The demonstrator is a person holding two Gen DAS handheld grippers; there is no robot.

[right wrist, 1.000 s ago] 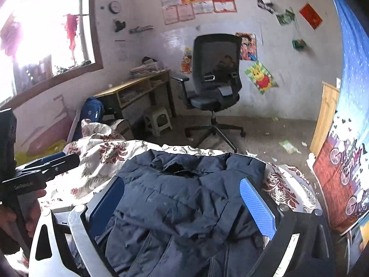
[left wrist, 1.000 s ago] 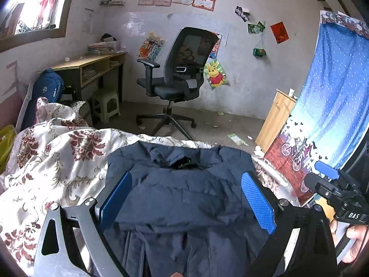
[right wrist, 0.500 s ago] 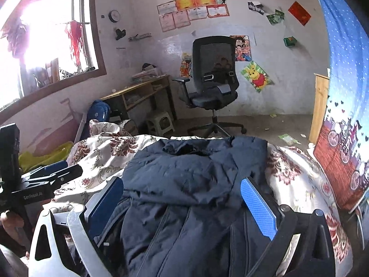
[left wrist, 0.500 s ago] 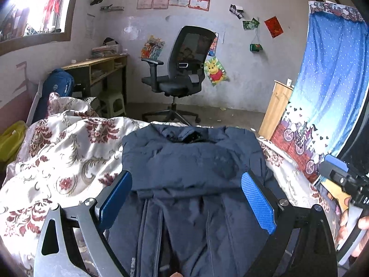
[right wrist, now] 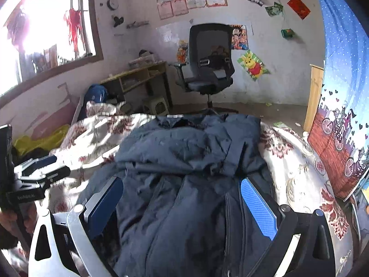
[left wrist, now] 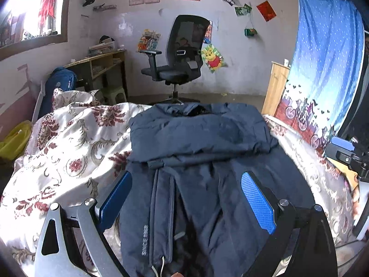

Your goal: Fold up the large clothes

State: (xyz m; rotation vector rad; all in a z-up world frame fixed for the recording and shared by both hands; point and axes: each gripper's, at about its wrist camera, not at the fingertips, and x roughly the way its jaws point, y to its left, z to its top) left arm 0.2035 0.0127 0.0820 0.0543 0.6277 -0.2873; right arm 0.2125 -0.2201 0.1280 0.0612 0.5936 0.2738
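Here, a dark navy jacket [left wrist: 203,161] lies flat on the floral bedspread [left wrist: 69,143], collar end toward the office chair [left wrist: 182,55] at the far wall. Its upper part is folded over as a broad band across the body; below the band the front panels and zipper run down toward both cameras.

Left gripper [left wrist: 184,200]: jaws spread wide, nothing between the blue pads [left wrist: 258,205]. It hangs over the lower half of the jacket, the near end of the garment filling the gap between the fingers. Whether the pads touch the cloth cannot be told. White lettering on the fabric shows near the left finger, on the side away from the chair.

Right gripper [right wrist: 182,203]: also wide open, empty, likewise over the lower half of the jacket, with the folded band just beyond its fingertips, on the chair side.

Each gripper shows at the edge of the other's view: the left one off the jacket's left edge over the bedspread, held by a hand [right wrist: 9,219]; the right one off the jacket's right edge, in front of the blue curtain [left wrist: 322,73].

Desk [left wrist: 99,62] stands left of the chair, below the window.
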